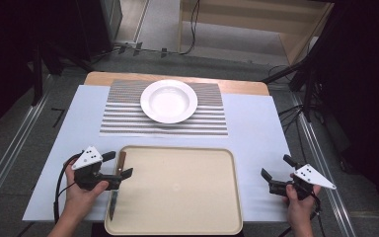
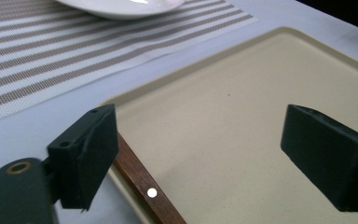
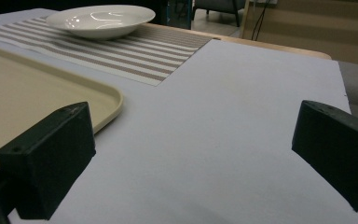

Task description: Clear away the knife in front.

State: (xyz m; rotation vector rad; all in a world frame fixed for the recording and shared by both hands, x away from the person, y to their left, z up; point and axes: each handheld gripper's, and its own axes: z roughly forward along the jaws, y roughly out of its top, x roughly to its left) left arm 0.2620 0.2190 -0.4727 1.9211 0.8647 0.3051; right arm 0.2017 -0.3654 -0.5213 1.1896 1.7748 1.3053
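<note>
A person sits at a table covered with a white sheet, holding a gripper in each hand. The left gripper hovers over the left edge of a beige tray, its jaws spread wide with nothing between them. A knife with a brown wooden handle lies along that edge of the tray, right under the left gripper. In the left gripper view the handle runs beside the near jaw, a small pale rivet showing on it; whether the jaw touches it cannot be told.

The right gripper is held over the bare sheet, just to the right of the tray and apart from it. Its jaws are also spread wide and hold nothing.

Beyond both grippers, past the tray, a white plate rests on a striped placemat. The plate is well apart from either gripper.
</note>
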